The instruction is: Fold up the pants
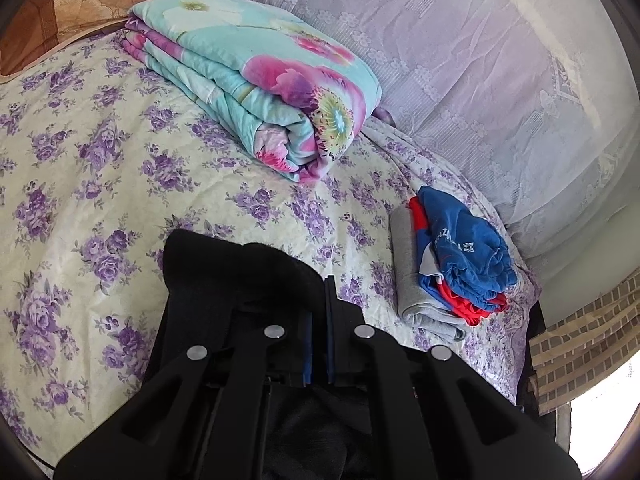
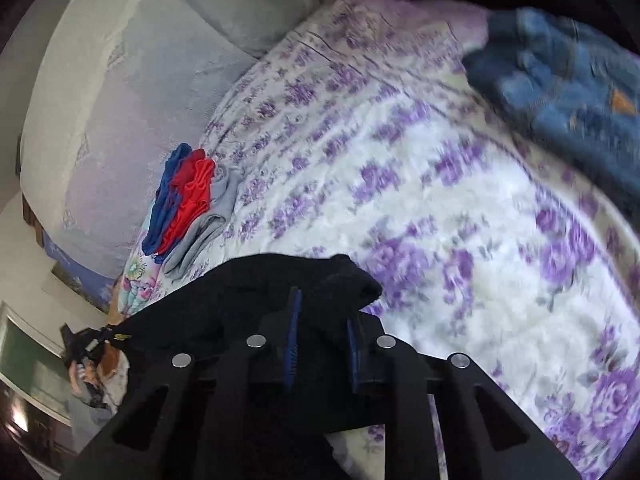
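Observation:
Black pants [image 1: 224, 272] hang from both grippers above a bed with a purple-flowered sheet [image 1: 80, 168]. My left gripper [image 1: 319, 336] is shut on a bunched edge of the black pants, which drape over its left finger and hang below. My right gripper [image 2: 322, 340] is shut on another edge of the same black pants [image 2: 280, 280], with cloth bunched between and over its blue pads [image 2: 293, 340]. The right wrist view is blurred by motion.
A folded floral quilt [image 1: 256, 80] lies at the back of the bed. A stack of folded blue, red and grey clothes [image 1: 452, 268] sits at the bed's right edge, also in the right wrist view [image 2: 188, 204]. Blue jeans [image 2: 568, 80] lie on the bed. A lace curtain [image 1: 480, 60] hangs behind.

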### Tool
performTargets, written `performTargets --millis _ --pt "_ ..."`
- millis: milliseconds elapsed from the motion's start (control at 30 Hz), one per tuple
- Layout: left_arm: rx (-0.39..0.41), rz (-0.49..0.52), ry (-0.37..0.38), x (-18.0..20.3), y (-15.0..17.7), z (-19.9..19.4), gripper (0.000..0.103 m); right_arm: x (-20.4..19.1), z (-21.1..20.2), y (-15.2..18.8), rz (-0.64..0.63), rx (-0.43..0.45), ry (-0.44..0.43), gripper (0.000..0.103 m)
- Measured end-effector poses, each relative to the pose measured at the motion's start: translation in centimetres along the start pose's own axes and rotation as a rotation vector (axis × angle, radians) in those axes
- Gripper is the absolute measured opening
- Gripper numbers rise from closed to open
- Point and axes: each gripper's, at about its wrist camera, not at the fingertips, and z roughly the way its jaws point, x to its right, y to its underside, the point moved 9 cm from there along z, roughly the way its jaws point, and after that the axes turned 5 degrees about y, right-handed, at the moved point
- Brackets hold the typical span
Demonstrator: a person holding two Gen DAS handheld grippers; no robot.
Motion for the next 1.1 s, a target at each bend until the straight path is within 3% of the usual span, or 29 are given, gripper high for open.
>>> performTargets --millis 133,300,433,600,700,733,833,867,967,1100 --pt "0.046 0.003 0.024 0.8 0.0 -3.8 0.004 -3.2 -5.3 -4.8 -0.114 0.211 -0.004 0.018" --pt "0.094 0.036 0.017 1.9 -2.0 -6.2 0.004 -2.9 -5.3 -10.8 -0.131 0.271 0.05 0.018" --pt "0.026 -0.015 -0.022 1.0 -3.5 -2.1 0.004 -1.4 2.0 -14.3 -0.1 0.185 0.092 0.018" --pt "-0.169 -0.164 -0.121 -3.5 -2.7 7.6 0.008 0.6 13.2 -15.3 -0.118 0.041 0.23 0.022" --pt "-0.184 -0.173 -0.071 -4.0 -1.4 7.6 0.024 0.4 13.7 -14.6 -0.098 0.049 0.218 0.049" --pt "-0.17 -0.136 -0.078 -3.8 -1.3 6.7 0.04 0.1 13.1 -14.2 -0.103 0.056 0.207 0.055" --pt "-0.1 -0.034 -0.158 -3.9 -1.1 2.9 0.077 -0.5 10.9 -13.3 -0.139 0.078 0.204 0.056" --pt "-0.085 -0.016 -0.172 -4.0 -1.1 1.9 0.083 -0.5 10.2 -12.9 -0.139 0.083 0.202 0.056" --pt "-0.067 0.007 -0.18 -4.7 -1.2 -0.5 0.083 -0.7 8.9 -11.7 -0.112 0.064 0.168 0.057" --pt "-0.092 -0.022 -0.16 -6.2 1.3 -3.4 0.083 -1.5 6.5 -9.3 -0.057 0.051 0.08 0.07"
